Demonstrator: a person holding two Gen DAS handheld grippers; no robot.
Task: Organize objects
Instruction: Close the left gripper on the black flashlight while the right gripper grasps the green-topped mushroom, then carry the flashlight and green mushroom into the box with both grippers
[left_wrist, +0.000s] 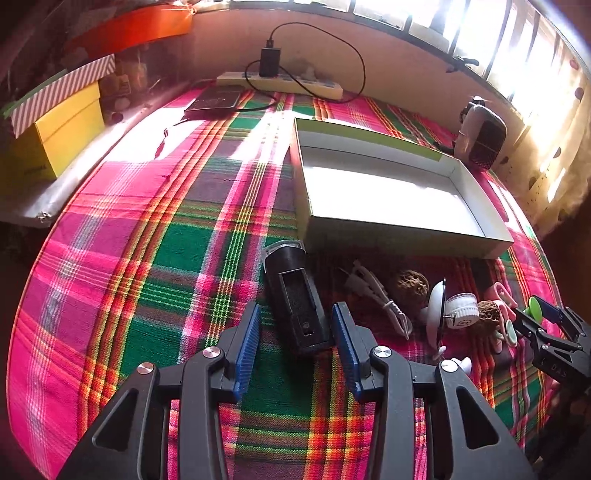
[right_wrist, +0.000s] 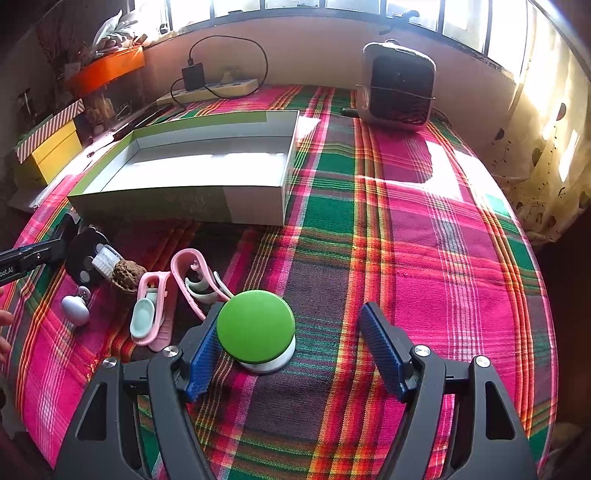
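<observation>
A plaid-covered counter (left_wrist: 155, 258) held an empty box (left_wrist: 406, 236). The left gripper (left_wrist: 295, 332) stood released around a black device (left_wrist: 295, 299); the right gripper (right_wrist: 288, 347), also released, straddled a green-topped puck (right_wrist: 255, 326). Centring each before clenching seemed wise.

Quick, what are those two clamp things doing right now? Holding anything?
Left tool: open, holding nothing; the black torch lies between its fingers, not pinched.
Right tool: open, holding nothing; the green-topped jar sits against one finger.
</observation>
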